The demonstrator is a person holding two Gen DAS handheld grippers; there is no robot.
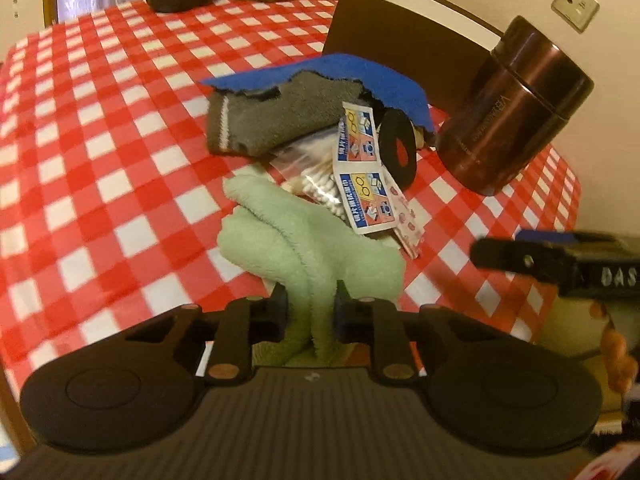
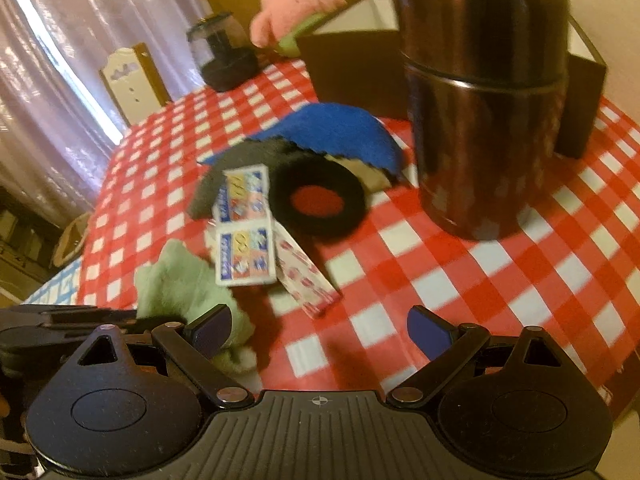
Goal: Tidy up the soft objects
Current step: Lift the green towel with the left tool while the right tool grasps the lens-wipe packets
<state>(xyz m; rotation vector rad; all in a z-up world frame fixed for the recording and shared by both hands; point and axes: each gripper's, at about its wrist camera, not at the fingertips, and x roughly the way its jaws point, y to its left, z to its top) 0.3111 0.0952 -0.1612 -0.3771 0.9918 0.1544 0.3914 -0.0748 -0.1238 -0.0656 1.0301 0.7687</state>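
Observation:
My left gripper (image 1: 310, 312) is shut on a pale green fluffy cloth (image 1: 304, 240) at the near edge of the checkered table (image 1: 100, 140). The cloth also shows in the right wrist view (image 2: 180, 280), at lower left. Behind it lie a grey sock (image 1: 272, 116), a blue cloth (image 1: 360, 76), a black foam ring (image 1: 396, 148), a bag of cotton swabs (image 1: 316, 188) and wipe packets (image 1: 358, 168). My right gripper (image 2: 320, 330) is open and empty above the table's near edge, right of the green cloth. Its finger shows in the left wrist view (image 1: 520, 258).
A dark brown metal canister (image 2: 480, 100) stands at the right. A dark box (image 2: 352, 60) stands behind it. A pink and green plush (image 2: 292, 4) and a black jar (image 2: 224, 56) sit at the far side. A chair (image 2: 132, 76) stands beyond the table.

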